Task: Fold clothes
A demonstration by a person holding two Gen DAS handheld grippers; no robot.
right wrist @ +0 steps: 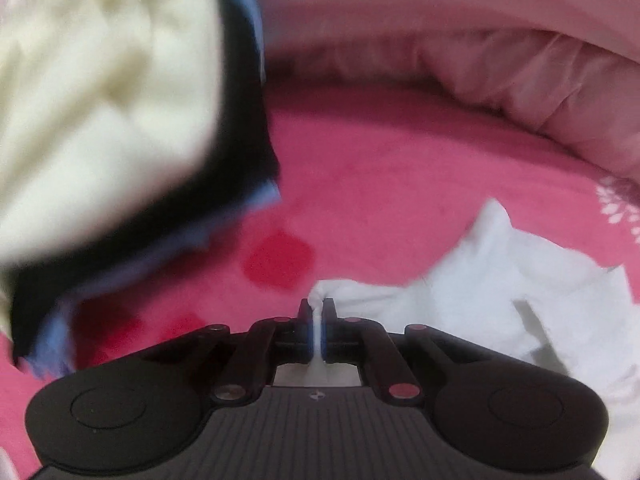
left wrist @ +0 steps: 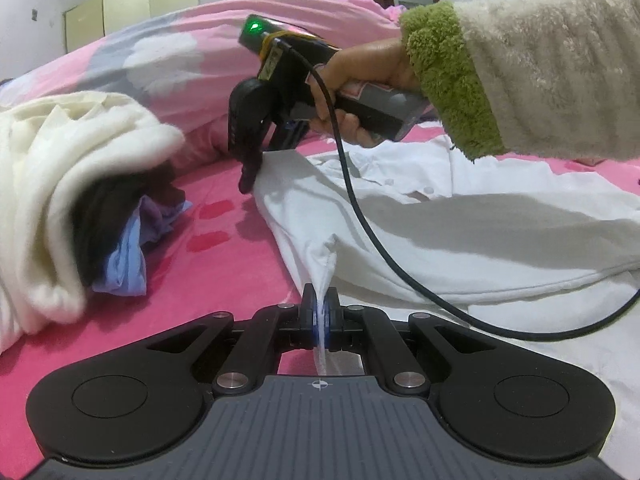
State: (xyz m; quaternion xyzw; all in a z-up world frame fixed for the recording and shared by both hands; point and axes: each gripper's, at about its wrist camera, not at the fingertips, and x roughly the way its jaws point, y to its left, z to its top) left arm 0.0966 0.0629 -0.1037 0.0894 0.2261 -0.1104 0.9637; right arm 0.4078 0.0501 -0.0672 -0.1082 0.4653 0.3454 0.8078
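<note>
A white shirt (left wrist: 460, 232) with buttons lies spread on the pink bed sheet (left wrist: 224, 272). My left gripper (left wrist: 320, 300) is shut on a pinched fold of the shirt's near edge, the cloth running down between its pads. In the left wrist view my right gripper (left wrist: 249, 176) points down at the shirt's far left corner, held by a hand in a fleecy cream sleeve with a green cuff (left wrist: 444, 80). In the right wrist view my right gripper (right wrist: 317, 308) is shut on a thin bunch of the white shirt (right wrist: 520, 280).
A pile of clothes, cream fleece (left wrist: 52, 184) over black and blue garments (left wrist: 124, 256), lies at the left on the bed. A rumpled pink quilt (left wrist: 168, 56) rises behind. A black cable (left wrist: 360, 216) hangs from the right gripper across the shirt.
</note>
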